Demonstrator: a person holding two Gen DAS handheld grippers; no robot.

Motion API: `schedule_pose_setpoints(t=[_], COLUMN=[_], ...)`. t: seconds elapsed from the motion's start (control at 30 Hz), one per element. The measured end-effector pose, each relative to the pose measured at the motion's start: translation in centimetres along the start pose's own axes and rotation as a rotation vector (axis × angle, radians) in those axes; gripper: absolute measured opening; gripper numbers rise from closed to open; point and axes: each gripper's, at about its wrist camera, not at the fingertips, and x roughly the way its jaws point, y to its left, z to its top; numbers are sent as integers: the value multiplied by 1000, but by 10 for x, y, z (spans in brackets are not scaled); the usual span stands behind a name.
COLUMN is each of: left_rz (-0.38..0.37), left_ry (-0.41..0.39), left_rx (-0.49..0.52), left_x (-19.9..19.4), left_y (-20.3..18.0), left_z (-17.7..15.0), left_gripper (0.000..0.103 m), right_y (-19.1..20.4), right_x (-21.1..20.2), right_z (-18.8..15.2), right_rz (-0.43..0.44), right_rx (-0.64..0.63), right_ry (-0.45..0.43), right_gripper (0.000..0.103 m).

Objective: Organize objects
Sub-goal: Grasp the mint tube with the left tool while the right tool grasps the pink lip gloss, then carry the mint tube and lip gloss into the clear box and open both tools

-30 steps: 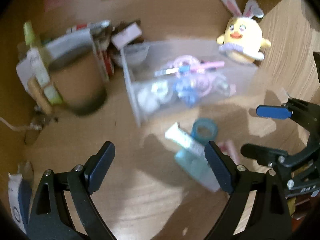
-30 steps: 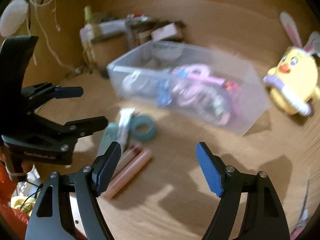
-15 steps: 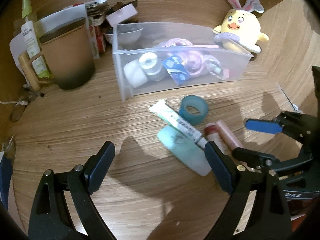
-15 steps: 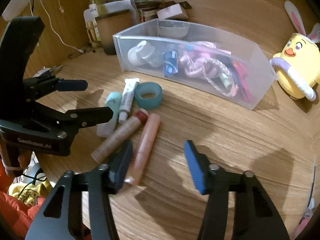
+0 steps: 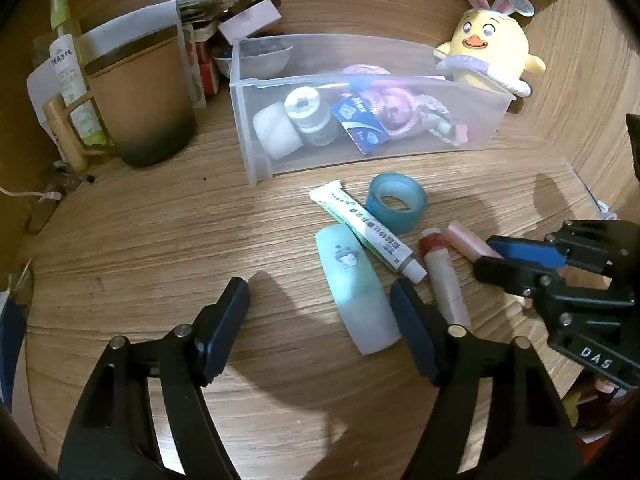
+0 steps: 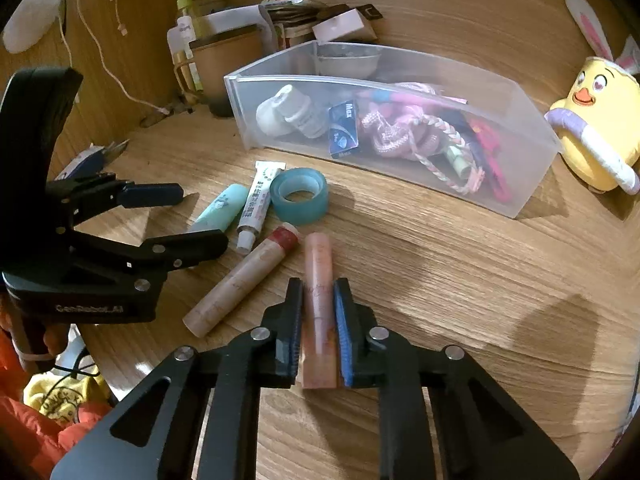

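Note:
My right gripper is shut on a pink tube that lies on the wooden table; it also shows in the left wrist view. Beside it lie a tan tube with a red cap, a white tube, a mint bottle and a teal tape roll. My left gripper is open, its right finger next to the mint bottle. A clear plastic bin holds bottles, a blue packet and braided cords.
A yellow chick plush stands right of the bin. A brown mug, a lotion bottle and boxes crowd the back left corner. A white cable hangs at the left wall. Nail clippers lie at the left.
My right gripper has closed from wide open onto the pink tube. My left gripper has narrowed and come down beside the mint bottle. Both views have steadied closer to the table.

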Motion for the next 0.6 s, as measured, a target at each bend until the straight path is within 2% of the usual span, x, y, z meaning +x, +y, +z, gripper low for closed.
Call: schedule_pose_setpoints(t=[0.03, 0.13, 0.33, 0.47, 0.6], left_rz=[5, 16, 3, -6, -3], left_ry=[-3, -19, -27, -28, -65], left_rx=[5, 27, 42, 17, 4], left_x=[1, 1, 0, -3, -15], left_y=[-2, -4, -3, 3, 8], left_z=[1, 1, 3, 4, 9], left_gripper=[70, 57, 25, 24, 25], right_y=[-1, -2, -8, -16, -26], right_x=[0, -1, -9, -18, -29], right_z=[0, -1, 1, 7, 16], right_rz=[0, -4, -2, -8, -21], right_rx=[3, 13, 33, 48, 65], right_ry=[-3, -10, -33, -67, -107], right_gripper=[14, 14, 14, 14, 14])
